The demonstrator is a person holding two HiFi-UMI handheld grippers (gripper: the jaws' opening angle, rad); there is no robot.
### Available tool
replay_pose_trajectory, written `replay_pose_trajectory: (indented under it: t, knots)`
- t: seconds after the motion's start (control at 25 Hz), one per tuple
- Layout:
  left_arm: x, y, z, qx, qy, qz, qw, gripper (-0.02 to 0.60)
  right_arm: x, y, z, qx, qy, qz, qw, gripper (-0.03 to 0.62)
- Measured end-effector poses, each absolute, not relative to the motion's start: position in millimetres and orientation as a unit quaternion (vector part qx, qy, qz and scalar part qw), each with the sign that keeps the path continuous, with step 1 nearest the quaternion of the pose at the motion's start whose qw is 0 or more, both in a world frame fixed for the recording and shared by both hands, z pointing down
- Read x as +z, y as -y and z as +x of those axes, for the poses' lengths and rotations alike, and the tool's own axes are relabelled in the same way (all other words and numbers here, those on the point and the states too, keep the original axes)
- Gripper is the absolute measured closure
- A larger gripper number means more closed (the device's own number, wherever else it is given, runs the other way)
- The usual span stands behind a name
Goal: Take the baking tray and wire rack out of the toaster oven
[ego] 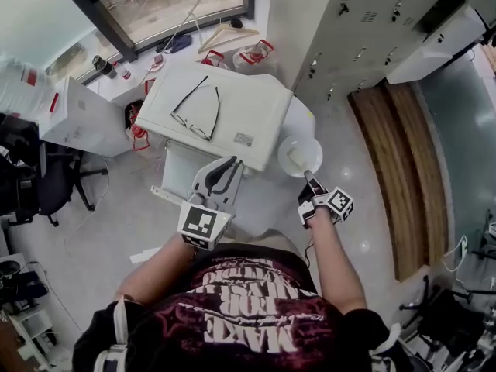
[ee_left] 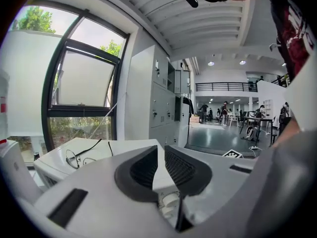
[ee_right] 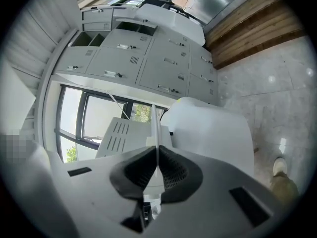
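Jaws of right gripper (ee_right: 157, 155) pinch white tray (ee_right: 155, 128).

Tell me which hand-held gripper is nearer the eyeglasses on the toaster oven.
Left. The left hand-held gripper is at the front edge of the toaster oven, close to the eyeglasses. The right hand-held gripper, clamping a thin white piece, is farther off to the right.

Upside down on the dark shirt (ego: 256, 324), in pale block letters: "MAKE" and "FOR"; other words not legible. Small label (ego: 243, 139) on the white oven (ego: 256, 103), too small to read. Square black-and-white code marks on the left tool (ego: 229, 166) and right tool (ego: 309, 176).
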State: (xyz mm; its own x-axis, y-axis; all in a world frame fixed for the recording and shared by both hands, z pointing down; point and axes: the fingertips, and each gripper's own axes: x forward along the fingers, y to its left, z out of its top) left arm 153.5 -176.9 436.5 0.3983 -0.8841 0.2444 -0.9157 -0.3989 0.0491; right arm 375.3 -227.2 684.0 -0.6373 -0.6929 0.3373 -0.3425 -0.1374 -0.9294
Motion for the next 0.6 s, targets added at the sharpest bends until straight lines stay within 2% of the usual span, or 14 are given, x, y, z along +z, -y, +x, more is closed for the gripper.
replay_pose_trajectory:
  t: [0.16,0.6]
  knots:
    - [439.7,172.2,153.9,0.096,0.565,0.814,0.090,0.537,706.4,252.0,379.4,-0.643,-0.643,-0.400,0.116,0.574]
    - [447.1,161.9,146.4,0.125,0.602,0.783,0.087,0.537,758.0,303.1,379.2,-0.667,-0.620,-0.396,0.119,0.574]
